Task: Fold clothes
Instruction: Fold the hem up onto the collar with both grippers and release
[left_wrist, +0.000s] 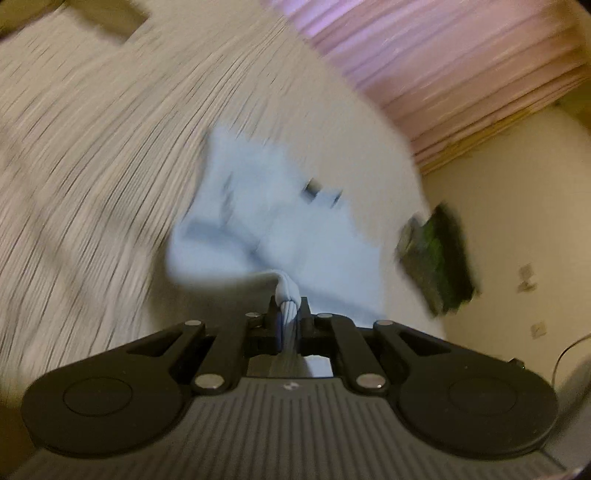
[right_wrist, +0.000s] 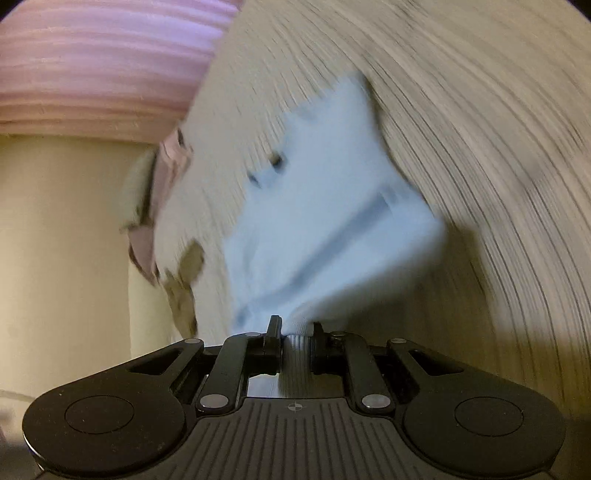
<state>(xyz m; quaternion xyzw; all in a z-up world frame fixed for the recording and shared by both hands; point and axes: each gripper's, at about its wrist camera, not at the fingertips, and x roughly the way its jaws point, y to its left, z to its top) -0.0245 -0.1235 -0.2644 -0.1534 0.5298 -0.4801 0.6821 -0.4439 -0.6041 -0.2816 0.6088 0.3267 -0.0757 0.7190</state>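
We hold the pale blue garment (left_wrist: 280, 221) above the striped bed (left_wrist: 92, 166) — left gripper (left_wrist: 289, 310) and right gripper (right_wrist: 295, 330) each closed tight on its bunched cloth.

- Left gripper (left_wrist: 289, 308), at 6 o'clock in its own view, has its jaws pinched tight on a bunched fold of pale blue cloth (left_wrist: 266, 221).
- Right gripper (right_wrist: 295, 328), also at 6 o'clock, clamps another edge of that cloth.
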